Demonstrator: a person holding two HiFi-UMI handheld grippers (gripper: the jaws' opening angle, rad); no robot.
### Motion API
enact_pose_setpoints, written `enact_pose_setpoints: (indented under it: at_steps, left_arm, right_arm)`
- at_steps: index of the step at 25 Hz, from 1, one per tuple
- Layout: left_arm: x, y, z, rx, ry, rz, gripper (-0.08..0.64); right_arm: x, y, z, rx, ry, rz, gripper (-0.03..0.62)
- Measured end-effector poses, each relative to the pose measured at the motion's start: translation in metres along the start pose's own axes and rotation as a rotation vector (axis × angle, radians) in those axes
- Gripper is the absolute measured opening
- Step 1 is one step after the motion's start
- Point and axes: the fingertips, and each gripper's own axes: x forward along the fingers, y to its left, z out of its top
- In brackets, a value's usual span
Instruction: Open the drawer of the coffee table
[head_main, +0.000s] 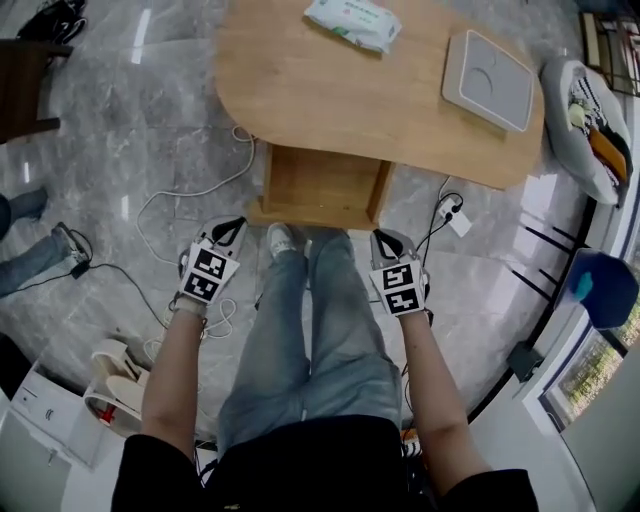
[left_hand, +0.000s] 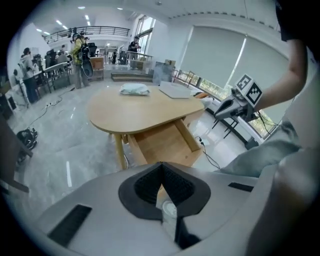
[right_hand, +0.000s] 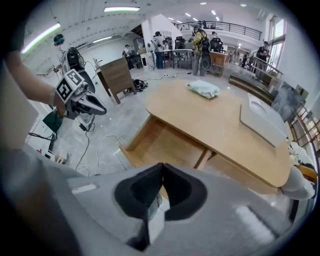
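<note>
Left gripper (left_hand: 161, 169) and right gripper (right_hand: 161, 167): jaws together on both, pads meeting with nothing between them. Neither touches the furniture. In the head view they hang either side of the person's legs (head_main: 320, 330), short of the drawer front and apart from it.

Drawer (head_main: 318, 185): stands pulled out from under the top on the person's side, its wooden floor exposed between two side walls. No contents can be made out in it. Both gripper views confirm the open box projecting beyond the table edge.

Coffee table (head_main: 330, 90): rounded wooden top. On it lie a pack of wipes (head_main: 352, 22) near the far edge and a flat grey tray (head_main: 488, 78) towards the right end. Neither is disturbed by the open drawer.

Floor: white cables (head_main: 190, 190) run past the left of the drawer, and a power strip (head_main: 450, 213) lies to its right.

Assessment: the opening appears complete. Whether the drawer has reached its full travel cannot be told. Nothing further seems outstanding.
</note>
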Motion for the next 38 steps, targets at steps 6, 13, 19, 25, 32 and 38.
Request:
enact_pose_setpoints:
  at_steps: [6,13,19,25,32,38]
  left_arm:
    - [-0.064,-0.029,0.049,-0.082,-0.121,-0.046,0.014]
    - [-0.138,-0.044,0.111,-0.069,-0.229,-0.007,0.015]
    - [-0.200,-0.068,0.159,0.004,-0.321,0.018,0.015]
    - [-0.266,-0.088,0.206,0.038,-0.452,0.059,0.014]
    - [-0.345,-0.123,0.249,0.054,-0.566,0.056,0.014]
    - [-0.405,-0.138,0.282,0.081,-0.661,0.103,0.014]
  right_arm:
    - [-0.057,0.018,0.052,0.010,-0.094,-0.003,-0.002]
    - [-0.126,0.034,0.116,0.034,-0.221,-0.014,-0.002]
    - [-0.191,0.052,0.156,0.006,-0.309,-0.026,-0.002]
    - [-0.254,0.063,0.196,-0.005,-0.419,-0.041,-0.002]
    - [-0.339,0.075,0.236,0.003,-0.551,-0.040,-0.002]
    - [-0.403,0.083,0.265,-0.021,-0.659,-0.038,-0.002]
